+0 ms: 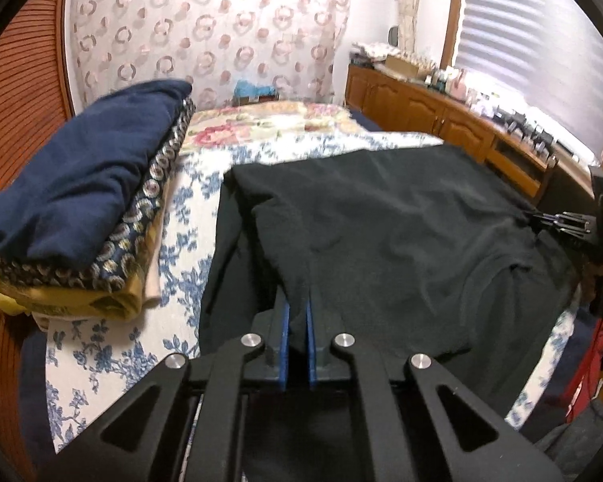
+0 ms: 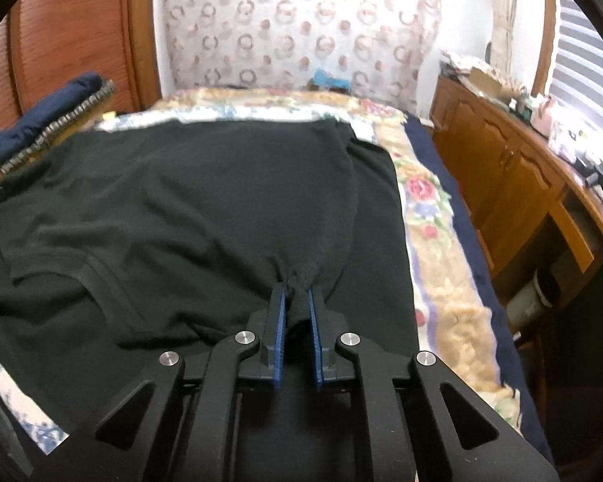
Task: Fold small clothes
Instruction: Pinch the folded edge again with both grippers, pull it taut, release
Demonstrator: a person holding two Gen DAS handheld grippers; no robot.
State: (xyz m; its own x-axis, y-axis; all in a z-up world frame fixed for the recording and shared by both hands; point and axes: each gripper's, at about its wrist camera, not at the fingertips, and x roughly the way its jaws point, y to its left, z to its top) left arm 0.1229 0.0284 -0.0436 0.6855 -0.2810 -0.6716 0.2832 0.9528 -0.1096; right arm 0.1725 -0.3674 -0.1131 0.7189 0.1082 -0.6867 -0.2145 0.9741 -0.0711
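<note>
Low in the centre of each wrist view, a tool is clamped on a pinch of the black shirt [image 1: 382, 241]: the left tool [image 1: 297, 313] has its blue pads closed on a peak of cloth near the lower middle of its frame, and the right tool [image 2: 297, 297] grips a similar tuck, with fabric bunched between its pads. The shirt lies spread across the bed [image 1: 189, 217], filling the middle of both views, its ribbed collar toward the lower left of the right wrist view. Judging from the small bites taken, either pinch could slip out if the cloth is pulled taut, and each may have caught only the top layer, so a lift might drag one layer and leave the fold crooked. If the two tools travel unevenly the edges would likely skew. A stack of folded clothes [image 1: 84, 209] sits at the left of the left view, near the shirt's edge, and a wide sweep could nudge it. How many layers sit in each grip is hidden by the pads; the shirt's near hem is cut off behind the tool bodies, and the dresser [image 2: 514, 184] at the right is too blurred to read in detail
</note>
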